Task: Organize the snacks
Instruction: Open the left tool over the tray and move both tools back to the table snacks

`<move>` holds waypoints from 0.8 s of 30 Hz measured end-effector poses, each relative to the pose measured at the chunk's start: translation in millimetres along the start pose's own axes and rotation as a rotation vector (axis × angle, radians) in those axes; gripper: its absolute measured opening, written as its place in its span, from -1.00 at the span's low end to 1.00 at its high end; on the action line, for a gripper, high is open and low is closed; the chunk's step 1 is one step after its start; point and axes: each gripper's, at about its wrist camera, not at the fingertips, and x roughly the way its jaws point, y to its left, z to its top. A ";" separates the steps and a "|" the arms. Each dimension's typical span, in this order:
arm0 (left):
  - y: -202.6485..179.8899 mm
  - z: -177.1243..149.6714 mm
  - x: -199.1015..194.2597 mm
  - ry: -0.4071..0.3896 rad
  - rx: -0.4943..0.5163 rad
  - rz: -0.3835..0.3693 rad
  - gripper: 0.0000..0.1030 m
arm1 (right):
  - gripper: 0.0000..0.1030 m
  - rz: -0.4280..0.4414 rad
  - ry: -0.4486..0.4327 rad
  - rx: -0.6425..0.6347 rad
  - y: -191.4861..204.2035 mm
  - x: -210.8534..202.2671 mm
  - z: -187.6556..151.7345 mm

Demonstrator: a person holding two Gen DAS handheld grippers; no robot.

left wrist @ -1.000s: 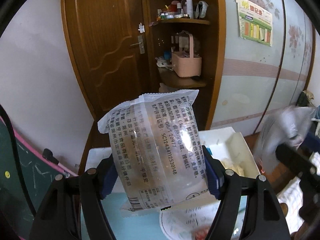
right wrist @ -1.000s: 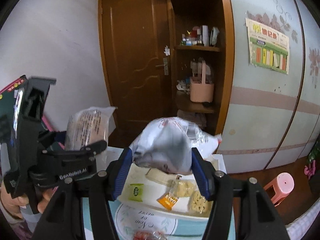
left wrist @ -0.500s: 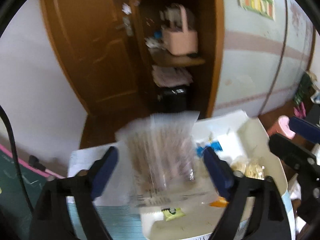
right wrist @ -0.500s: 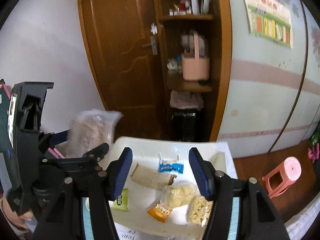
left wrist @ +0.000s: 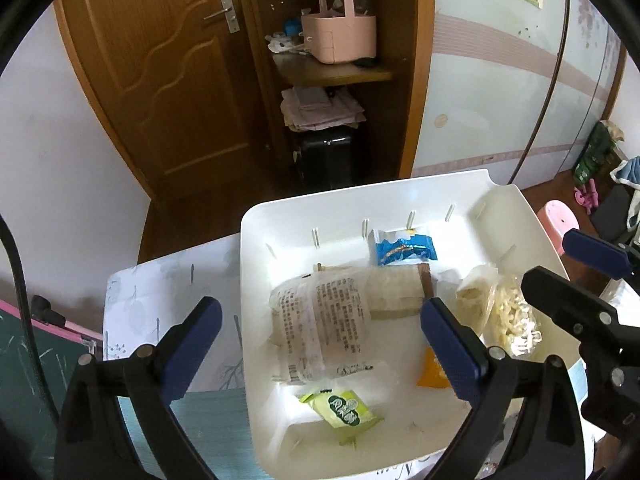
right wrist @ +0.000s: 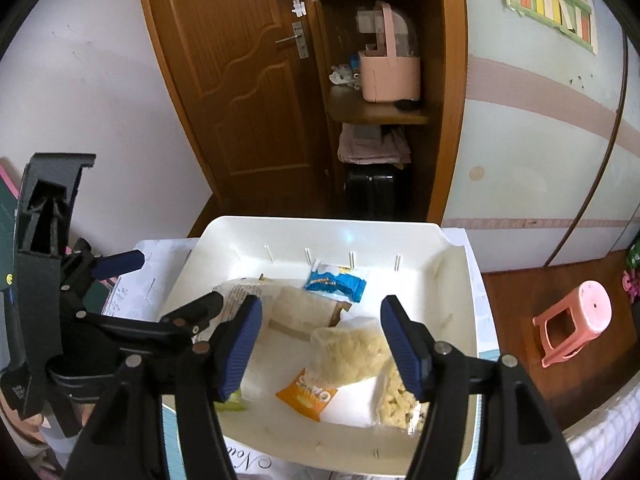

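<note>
Since the earlier frame both packets had dropped into the white bin (left wrist: pixel 256 240): our left gripper (left wrist: pixel 320 344), jaws opening, hung over the printed clear packet (left wrist: pixel 320 320); our right gripper (right wrist: pixel 320 344), opening over the noodle bag (right wrist: pixel 352 352), should lift straight up.

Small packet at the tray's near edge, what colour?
Light green packet with a darker green round logo; clearest in the left wrist view.
</note>
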 end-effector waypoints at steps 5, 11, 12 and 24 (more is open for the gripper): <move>1.5 -12.0 -22.5 -0.011 -0.002 0.002 0.93 | 0.26 0.001 0.001 0.003 0.9 -11.5 -7.3; 5.1 -37.0 -67.6 -0.036 0.001 -0.008 0.93 | 0.30 -0.012 -0.009 0.004 1.0 -45.9 -25.8; 6.4 -41.4 -75.0 -0.039 0.001 -0.008 0.93 | 0.33 -0.016 -0.012 0.004 0.8 -53.7 -30.9; 19.8 -121.8 -159.6 -0.057 -0.001 -0.042 0.93 | 0.55 -0.038 -0.036 0.029 -5.8 -127.9 -87.5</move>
